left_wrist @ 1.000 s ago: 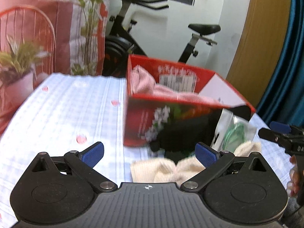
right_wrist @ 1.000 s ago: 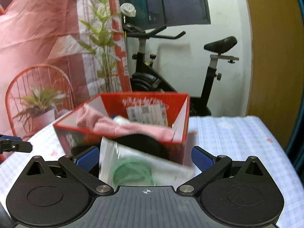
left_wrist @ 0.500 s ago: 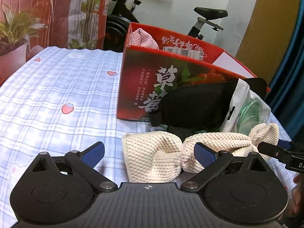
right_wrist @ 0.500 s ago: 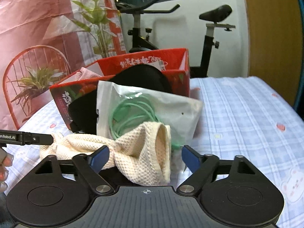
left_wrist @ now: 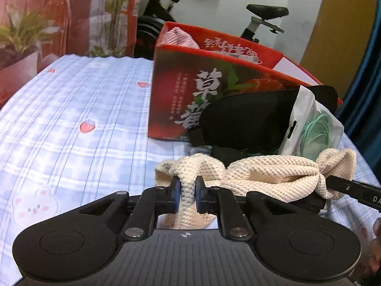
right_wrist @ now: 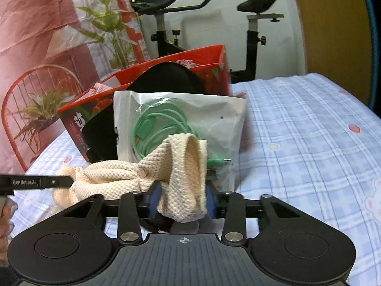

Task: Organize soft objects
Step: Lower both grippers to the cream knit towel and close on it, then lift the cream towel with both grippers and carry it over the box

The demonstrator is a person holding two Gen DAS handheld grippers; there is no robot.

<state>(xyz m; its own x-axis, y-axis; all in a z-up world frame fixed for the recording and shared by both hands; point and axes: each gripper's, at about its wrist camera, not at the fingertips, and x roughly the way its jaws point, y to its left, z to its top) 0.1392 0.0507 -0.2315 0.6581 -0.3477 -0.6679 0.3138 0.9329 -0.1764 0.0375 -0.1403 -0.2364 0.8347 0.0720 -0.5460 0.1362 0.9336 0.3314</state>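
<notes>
Cloth first: a cream waffle-knit towel (left_wrist: 259,174) lies bunched near the edge of the tabletop (left_wrist: 71,124) closest to me, and I have both ends of it. My left hand-held gripper (left_wrist: 188,194) has just been closing and its blue pads now pinch a thin fold at the towel's left end. My right hand-held gripper (right_wrist: 182,201) has also just been closing — its pads press on a thicker rolled fold at the other end, so they stand further apart. Just behind the towel a clear bag with a coiled green cable (right_wrist: 166,124) leans against a black soft pouch (left_wrist: 245,121). Behind them stands a red cardboard box (left_wrist: 173,90) with a pink cloth (left_wrist: 178,38) showing above its far-left corner. Beyond the table's far edge — an exercise bike (right_wrist: 252,31) and potted plants (left_wrist: 21,35).
</notes>
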